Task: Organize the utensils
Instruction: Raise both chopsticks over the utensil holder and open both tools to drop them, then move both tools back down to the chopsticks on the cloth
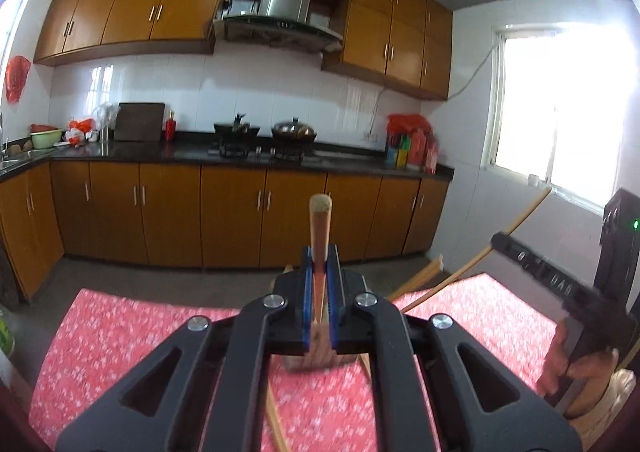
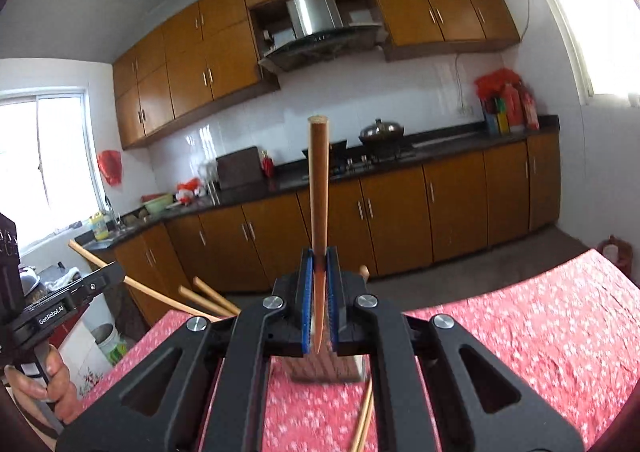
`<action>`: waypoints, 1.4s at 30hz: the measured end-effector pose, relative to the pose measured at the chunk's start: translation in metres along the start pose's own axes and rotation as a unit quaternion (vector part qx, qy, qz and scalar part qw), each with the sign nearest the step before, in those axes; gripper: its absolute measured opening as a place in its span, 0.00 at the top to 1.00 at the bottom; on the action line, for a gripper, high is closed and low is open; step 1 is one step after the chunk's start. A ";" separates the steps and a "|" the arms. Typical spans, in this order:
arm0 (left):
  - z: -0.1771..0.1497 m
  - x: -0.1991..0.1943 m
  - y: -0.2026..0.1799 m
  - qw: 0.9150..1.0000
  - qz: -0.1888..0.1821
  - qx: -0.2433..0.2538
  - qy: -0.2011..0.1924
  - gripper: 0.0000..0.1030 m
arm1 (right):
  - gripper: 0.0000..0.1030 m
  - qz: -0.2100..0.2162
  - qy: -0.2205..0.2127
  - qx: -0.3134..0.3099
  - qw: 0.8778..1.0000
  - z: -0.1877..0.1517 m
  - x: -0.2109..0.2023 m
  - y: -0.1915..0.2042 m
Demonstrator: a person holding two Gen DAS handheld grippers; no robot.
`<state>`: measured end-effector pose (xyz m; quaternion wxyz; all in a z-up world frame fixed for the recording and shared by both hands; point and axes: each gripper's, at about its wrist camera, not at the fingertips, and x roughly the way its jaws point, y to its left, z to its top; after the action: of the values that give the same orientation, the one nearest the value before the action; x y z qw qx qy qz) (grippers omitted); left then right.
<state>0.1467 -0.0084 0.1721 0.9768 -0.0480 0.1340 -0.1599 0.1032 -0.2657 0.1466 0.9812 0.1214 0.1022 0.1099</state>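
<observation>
Left gripper [image 1: 320, 264]: fingers closed on one wooden chopstick [image 1: 320, 228], held lengthwise along the finger axis, blunt end pointing forward and away from the camera.

Right gripper [image 2: 319, 264]: fingers likewise closed on a second chopstick [image 2: 319, 188], same orientation, tapered tip back between the pads, more of its length projecting ahead than on the left.

Directly below and just ahead of both sets of fingers stands a wooden holder [image 2: 324, 368] on the red floral tablecloth [image 2: 540, 332]. Loose chopsticks [image 2: 364, 420] lie on the cloth beside it; others [image 2: 212, 298] lean out past the table's far edge.

Judgement: both sticks lie roughly level, while the holder opens upward, so each must be tipped end-down before insertion. Neither gripper appears clearly nearer; which goes first cannot be told.

Beyond: floor, then orange kitchen cabinets [image 1: 232, 212] and counter.
</observation>
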 end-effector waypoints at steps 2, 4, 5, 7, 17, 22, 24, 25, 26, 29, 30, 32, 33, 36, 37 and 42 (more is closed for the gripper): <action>0.007 0.009 -0.004 1.000 0.008 -0.001 -0.014 0.93 | 0.93 -0.007 -0.006 -0.006 1.000 0.001 0.007 0.003; 0.011 0.019 -0.005 1.000 0.015 -0.001 -0.021 0.93 | 0.93 -0.012 -0.008 -0.011 1.000 0.001 0.019 0.005; 0.012 0.025 -0.007 1.000 0.019 0.001 -0.021 0.93 | 0.93 -0.017 -0.007 -0.015 1.000 0.000 0.026 0.006; 0.010 0.040 -0.007 1.000 0.020 -0.002 -0.011 0.93 | 0.93 -0.022 -0.004 -0.019 1.000 -0.003 0.033 0.006; -0.017 0.088 0.008 0.999 0.018 -0.015 0.048 0.91 | 0.92 -0.030 0.052 -0.016 0.998 -0.027 0.065 0.002; -0.021 0.084 0.011 0.999 0.019 -0.021 0.043 0.73 | 0.60 -0.036 0.040 -0.015 0.998 -0.023 0.056 0.001; -0.019 0.081 0.009 0.999 0.020 -0.021 0.038 0.72 | 0.60 -0.037 0.033 -0.014 0.999 -0.019 0.049 0.000; -0.019 0.076 0.012 0.999 0.021 -0.022 0.035 0.72 | 0.60 -0.039 0.027 -0.012 0.999 -0.018 0.042 -0.002; -0.018 0.070 0.013 0.999 0.023 -0.023 0.030 0.72 | 0.60 -0.040 0.024 -0.011 0.999 -0.016 0.040 -0.002; -0.020 0.051 0.017 0.999 0.030 -0.024 0.018 0.70 | 0.60 -0.051 0.013 -0.006 0.999 -0.015 0.023 -0.009; -0.022 0.044 0.019 0.999 0.034 -0.024 0.015 0.69 | 0.60 -0.058 0.013 -0.004 0.998 -0.019 0.015 -0.013; -0.031 0.028 0.027 0.998 0.052 -0.022 0.016 0.68 | 0.60 -0.073 0.026 0.003 0.997 -0.030 0.005 -0.024; -0.038 0.023 0.032 0.998 0.060 -0.023 0.020 0.67 | 0.60 -0.079 0.037 0.006 0.996 -0.036 0.006 -0.028; -0.066 0.017 0.048 0.995 0.082 -0.028 0.052 0.67 | 0.62 -0.098 0.120 0.015 0.988 -0.073 0.022 -0.045; -0.077 0.019 0.054 0.993 0.088 -0.030 0.069 0.67 | 0.65 -0.099 0.159 0.020 0.982 -0.092 0.032 -0.050; -0.147 0.039 0.077 0.978 0.103 -0.043 0.178 0.67 | 0.86 -0.062 0.299 0.044 0.951 -0.175 0.060 -0.053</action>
<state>0.1650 0.0435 0.0109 0.9456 -0.0466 0.3166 -0.0581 0.1311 -0.2636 -0.0440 0.9042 0.1198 0.4029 0.0759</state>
